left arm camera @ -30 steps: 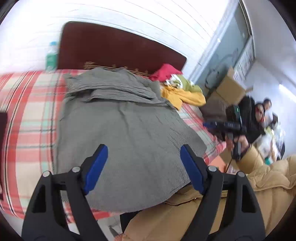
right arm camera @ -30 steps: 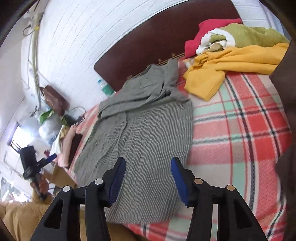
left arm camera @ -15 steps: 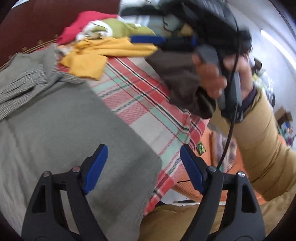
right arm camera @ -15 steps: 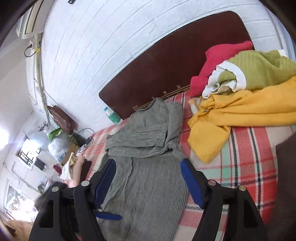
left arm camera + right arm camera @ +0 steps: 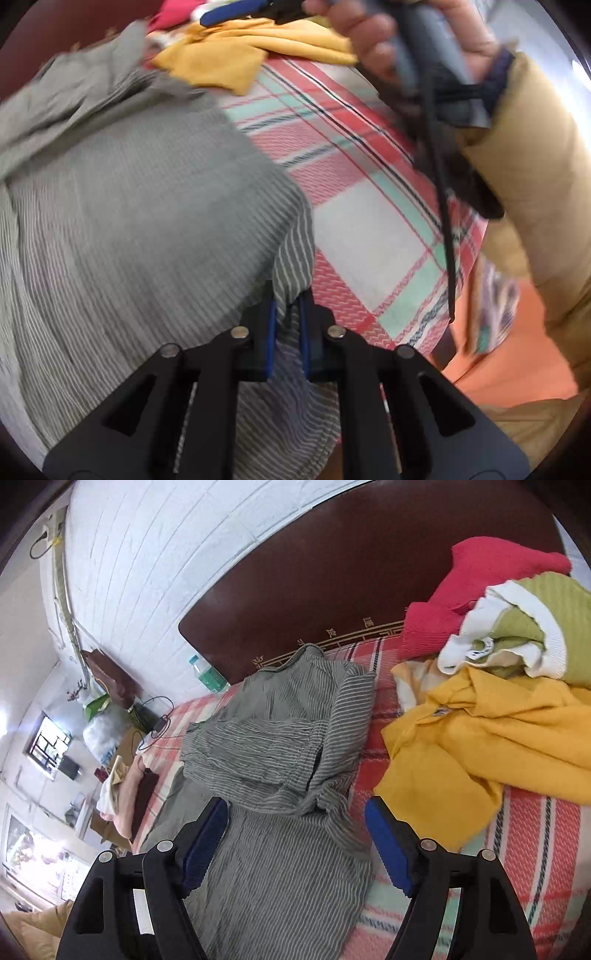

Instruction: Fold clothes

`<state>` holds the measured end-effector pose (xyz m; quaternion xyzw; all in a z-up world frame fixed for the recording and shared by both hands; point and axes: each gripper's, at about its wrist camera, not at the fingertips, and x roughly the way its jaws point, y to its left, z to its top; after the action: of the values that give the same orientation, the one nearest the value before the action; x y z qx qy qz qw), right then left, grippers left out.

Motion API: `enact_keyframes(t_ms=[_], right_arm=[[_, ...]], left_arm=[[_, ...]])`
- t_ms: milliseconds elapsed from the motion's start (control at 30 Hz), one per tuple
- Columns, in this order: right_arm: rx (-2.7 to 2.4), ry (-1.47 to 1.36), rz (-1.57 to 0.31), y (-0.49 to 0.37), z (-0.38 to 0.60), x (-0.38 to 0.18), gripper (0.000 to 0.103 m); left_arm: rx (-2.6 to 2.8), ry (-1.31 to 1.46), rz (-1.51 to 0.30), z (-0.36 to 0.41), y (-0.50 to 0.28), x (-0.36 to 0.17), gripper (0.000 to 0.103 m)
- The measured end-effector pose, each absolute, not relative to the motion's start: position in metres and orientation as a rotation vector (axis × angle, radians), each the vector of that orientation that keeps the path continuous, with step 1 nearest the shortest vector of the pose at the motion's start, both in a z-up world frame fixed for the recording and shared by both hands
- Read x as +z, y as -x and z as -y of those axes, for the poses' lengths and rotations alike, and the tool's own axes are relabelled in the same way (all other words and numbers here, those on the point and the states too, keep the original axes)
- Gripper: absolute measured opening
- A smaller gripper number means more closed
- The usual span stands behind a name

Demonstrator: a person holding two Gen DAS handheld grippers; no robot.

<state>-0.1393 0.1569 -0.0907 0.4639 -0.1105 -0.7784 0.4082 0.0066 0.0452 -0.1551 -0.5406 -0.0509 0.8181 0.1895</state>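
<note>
- In the left wrist view, the left gripper sits at the bottom centre of the frame; its jaws have just been closing and now pinch the near corner of the grey striped shirt, with a fold of the cloth bunched between the blue pads.
- From that pinched corner the shirt spreads up and to the left, filling most of the left half of the frame; it lies on the plaid bedsheet, whose red, white and green checks show bare to the right of the hem.
- At the right edge of that frame a person's tan sleeve reaches in, and the hand at the upper right grips the handle of the right gripper, a black cable hanging below it.
- In the right wrist view, the right gripper stands at the bottom of the frame with its jaws spread wide and nothing between them; it is above the shirt's body, not touching it.
- Just beyond it, mid-frame, the shirt's upper part lies rumpled and folded over itself, collar towards the dark brown headboard.
- To the right lies a yellow garment, close beside the shirt, with a green and white garment and a red garment piled behind it.
- A plastic bottle stands at the headboard's left end, upper left of centre.
</note>
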Motion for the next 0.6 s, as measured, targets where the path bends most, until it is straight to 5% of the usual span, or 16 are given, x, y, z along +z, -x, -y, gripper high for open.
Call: enact_keyframes(t_ms=[267,333,400,600], right_arm=[[-1.915,-1.379,0.299,0.199,-0.100,-0.146,0.076],[-1.896,-1.401,0.294,0.204,-0.093,-0.156,0.055],[-1.890,-1.413,0.289,0.206,-0.089,-0.159,0.016],[-1.913,-1.316,0.399,0.205,-0.087,-0.118,0.010]], left_arm=[[2.170,1.475,0.608,0.017,-0.013,-0.156,0.011],[2.153,1.460,0.657,0.027,-0.016,-0.157,0.011],[2.131,1.436,0.710,0.037,-0.019,-0.158,0.011],[2.051,1.300,0.832,0.067,-0.037,-0.147,0.011]])
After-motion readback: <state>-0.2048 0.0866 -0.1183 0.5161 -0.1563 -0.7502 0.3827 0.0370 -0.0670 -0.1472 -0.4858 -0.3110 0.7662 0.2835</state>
